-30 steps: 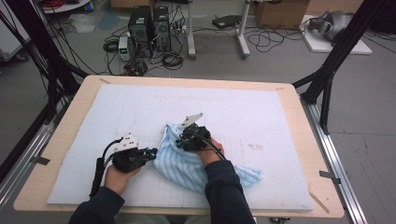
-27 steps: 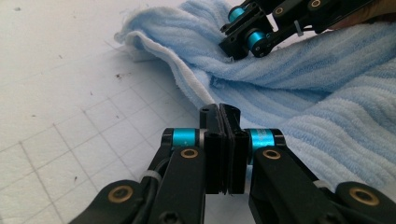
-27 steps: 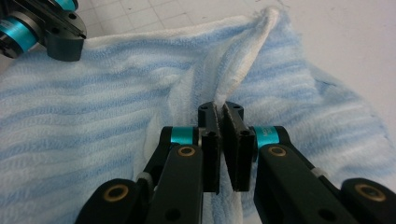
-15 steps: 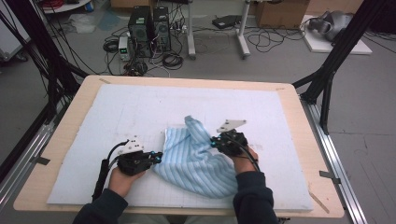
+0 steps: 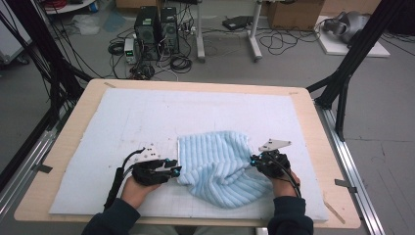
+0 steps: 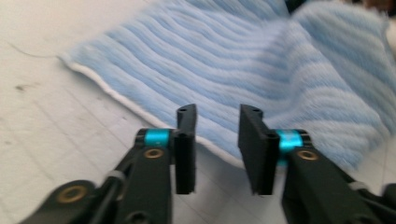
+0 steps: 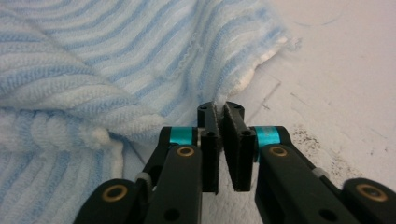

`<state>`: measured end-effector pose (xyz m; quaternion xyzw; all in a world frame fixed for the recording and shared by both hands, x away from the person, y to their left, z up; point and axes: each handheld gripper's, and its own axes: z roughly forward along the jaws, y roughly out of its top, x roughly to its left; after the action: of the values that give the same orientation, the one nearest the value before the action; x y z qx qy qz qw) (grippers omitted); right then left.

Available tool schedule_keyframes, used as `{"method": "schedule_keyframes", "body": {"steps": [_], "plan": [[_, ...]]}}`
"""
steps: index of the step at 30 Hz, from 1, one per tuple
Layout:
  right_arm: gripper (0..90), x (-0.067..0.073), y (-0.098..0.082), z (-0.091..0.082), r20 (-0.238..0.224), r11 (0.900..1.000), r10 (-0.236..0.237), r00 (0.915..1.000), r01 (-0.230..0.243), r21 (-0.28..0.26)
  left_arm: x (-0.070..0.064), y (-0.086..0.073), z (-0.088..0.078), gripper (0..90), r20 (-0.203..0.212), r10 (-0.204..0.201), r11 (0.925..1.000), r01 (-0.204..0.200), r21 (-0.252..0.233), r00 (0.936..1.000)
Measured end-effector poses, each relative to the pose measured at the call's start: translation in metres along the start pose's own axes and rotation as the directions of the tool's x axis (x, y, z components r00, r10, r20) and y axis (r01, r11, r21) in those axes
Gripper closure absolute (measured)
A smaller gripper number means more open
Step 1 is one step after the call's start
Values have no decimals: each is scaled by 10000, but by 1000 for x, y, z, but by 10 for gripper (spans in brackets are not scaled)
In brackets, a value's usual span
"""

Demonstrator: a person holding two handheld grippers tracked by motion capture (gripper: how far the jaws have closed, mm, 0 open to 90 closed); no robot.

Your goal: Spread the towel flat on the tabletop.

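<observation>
One thin pinch: right gripper nipped on towel edge may slip if tugged; left gripper agape, empty, w/ hem just ahead.

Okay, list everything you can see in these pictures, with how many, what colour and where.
Striped terry towel: one, light blue and white, rumpled on the mat's near half.
Padded mat: one, white, covering the tabletop.
Wooden table: one, light tan, centre.
Computer towers: two, black, on the floor beyond the table.
Cables: many, black, on the floor.
Left gripper: one, black, open at the towel's edge.
Right gripper: one, black, shut on the towel's edge.
</observation>
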<state>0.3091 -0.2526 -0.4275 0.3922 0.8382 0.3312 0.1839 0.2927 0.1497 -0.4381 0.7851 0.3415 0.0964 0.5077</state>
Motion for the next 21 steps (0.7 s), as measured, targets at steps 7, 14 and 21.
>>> {"method": "schedule_keyframes", "body": {"steps": [7,14,21], "plan": [[502,-4,13,-9,-21,9929,656,9978,-655,-995,10,3,2,445,-144,-591,9978,586,-320,9981],[438,6,21,29,-266,9997,32,9996,-25,234,-3,12,43,407,-322,600,9912,-558,1199,9977],[836,11,27,38,-1092,9969,-632,9920,680,408,-7,22,63,866,-501,1892,9642,-1759,1983,9807]]}}
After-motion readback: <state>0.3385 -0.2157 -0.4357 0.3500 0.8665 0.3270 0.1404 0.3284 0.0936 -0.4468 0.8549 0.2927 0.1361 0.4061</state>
